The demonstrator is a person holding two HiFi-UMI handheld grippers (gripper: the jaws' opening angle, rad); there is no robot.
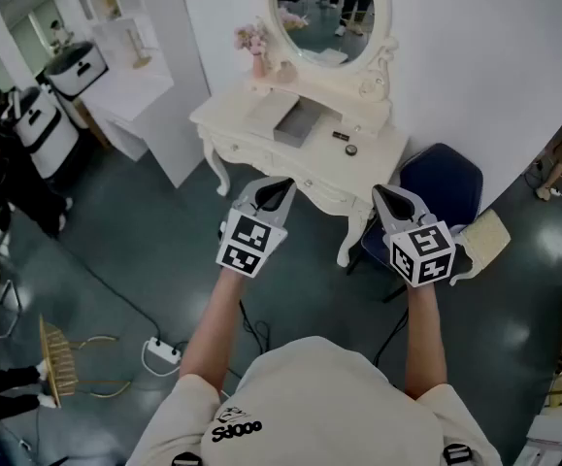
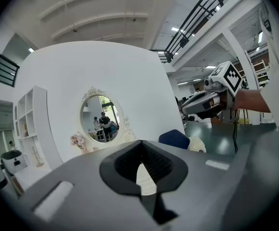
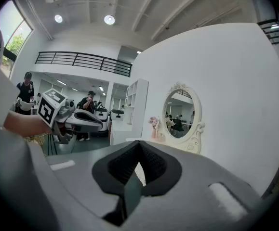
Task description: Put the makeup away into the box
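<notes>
Left gripper [image 1: 279, 186] and right gripper [image 1: 388, 196]: jaws pressed together, nothing held. I hold both short of the dressing table [image 1: 251, 136]; makeup [image 1: 350, 149] and box [image 1: 300, 122] on it look out of reach.

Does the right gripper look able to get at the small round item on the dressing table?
Probably not yet: the right gripper is shut and held short of the dressing table. Nothing stands between it and the round item; stepping closer should do.

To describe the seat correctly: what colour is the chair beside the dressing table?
Dark blue chair, clearest in the head view.
</notes>
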